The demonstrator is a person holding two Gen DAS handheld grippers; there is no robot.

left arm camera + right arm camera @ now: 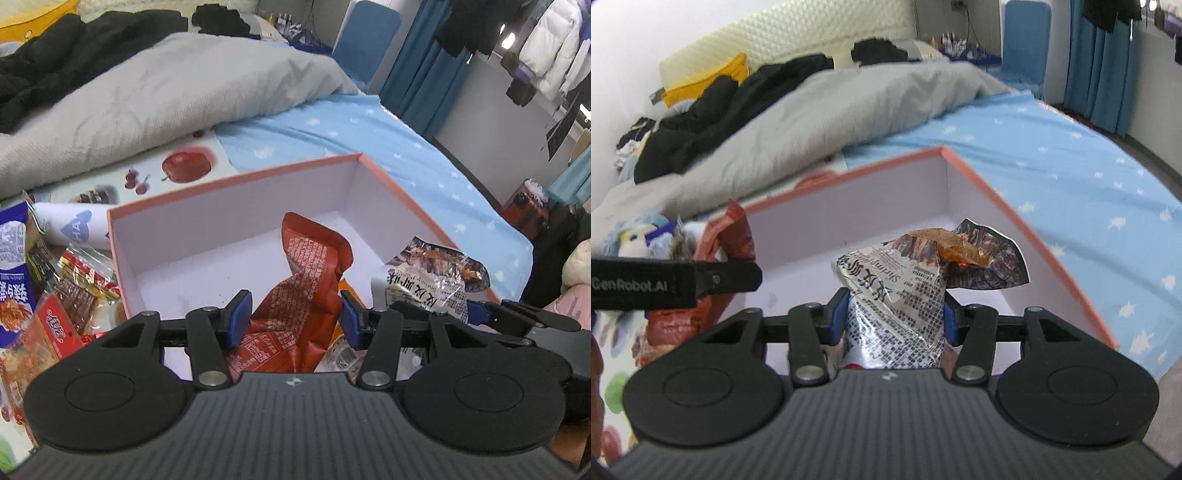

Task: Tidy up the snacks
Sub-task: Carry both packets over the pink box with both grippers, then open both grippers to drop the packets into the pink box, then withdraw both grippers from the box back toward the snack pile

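My left gripper (295, 317) pinches a red packet (306, 280) over the box (236, 177). Right gripper (894, 315) clamps a shrimp bag (905, 295) there too.

Crinkled glossy foil on the red snack bag (303, 291), shiny printed film on the silver snack bag (901, 295); matt smooth cardboard box (236, 206), ribbed matt plastic left hand-held gripper (295, 319), soft cloth blanket (147, 103).

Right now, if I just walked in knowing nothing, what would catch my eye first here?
Probably the big pink box lying open on the blue star-print bed sheet. Over it, the left gripper clamps a crumpled red snack packet, and the right gripper clamps a silvery printed packet. More snacks are heaped left of the box.
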